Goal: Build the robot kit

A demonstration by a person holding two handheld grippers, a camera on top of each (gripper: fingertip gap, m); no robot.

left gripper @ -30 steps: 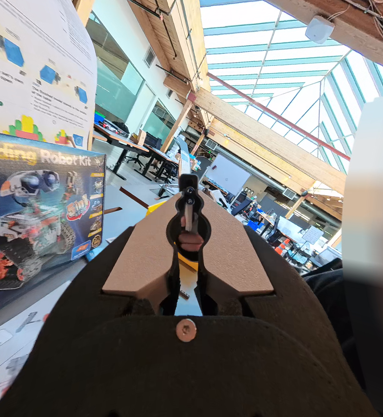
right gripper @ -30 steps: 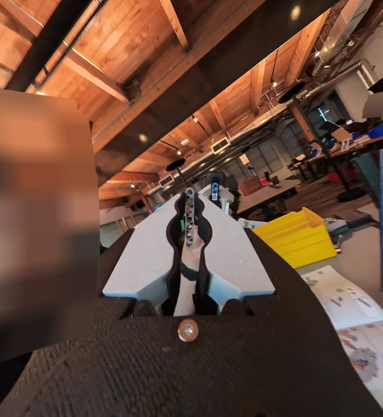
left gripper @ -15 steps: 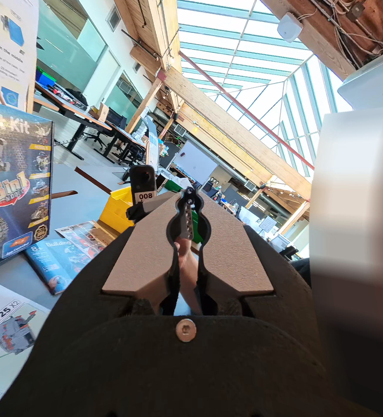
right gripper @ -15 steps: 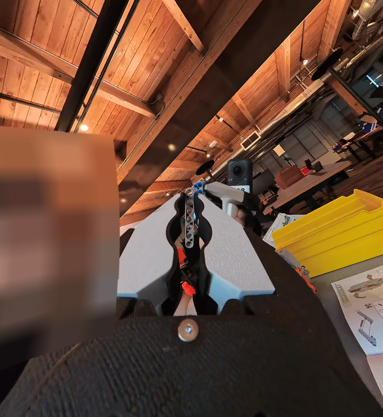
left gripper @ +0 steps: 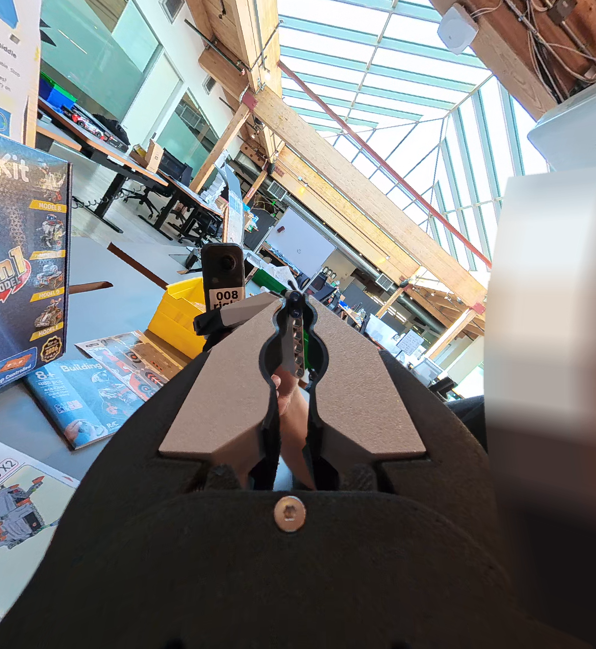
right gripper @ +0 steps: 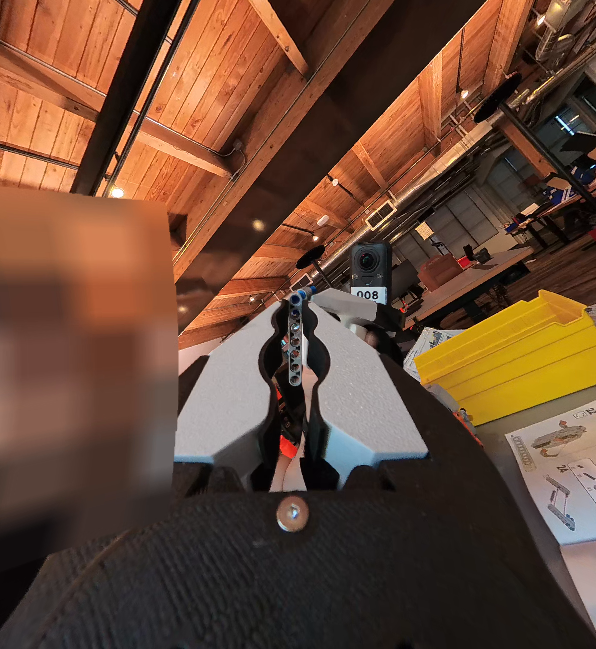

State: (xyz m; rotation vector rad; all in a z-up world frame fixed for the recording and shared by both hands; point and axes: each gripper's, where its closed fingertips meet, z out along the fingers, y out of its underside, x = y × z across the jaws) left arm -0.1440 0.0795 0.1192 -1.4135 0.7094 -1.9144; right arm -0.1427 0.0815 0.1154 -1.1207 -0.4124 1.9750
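My right gripper (right gripper: pixel 295 302) has pale grey fingers and is shut on a grey beam (right gripper: pixel 295 351) with a row of holes, held upright in the air. The beam's top hole shows blue (right gripper: pixel 293 300). My left gripper (left gripper: pixel 293 298) has tan fingers and is shut on a small dark blue pin (left gripper: pixel 295 305) at its tips. The beam (left gripper: pixel 296 346) shows through the gap just behind the pin. In the right wrist view the left gripper's finger (right gripper: pixel 344 305) comes in from the right, its blue pin (right gripper: pixel 311 290) at the beam's top end. I cannot tell whether the pin sits in a hole.
A yellow bin (right gripper: pixel 507 354) stands on the grey table; it also shows in the left wrist view (left gripper: pixel 175 316). A blue kit box (left gripper: pixel 19 263) stands at the left. Booklets (left gripper: pixel 79 397) and instruction sheets (right gripper: pixel 570 463) lie around. A hand (left gripper: pixel 289 404) is below the grippers.
Both grippers have swung toward each other. The pin and the beam's top end have come together. The kit box has slid left in the left wrist view.
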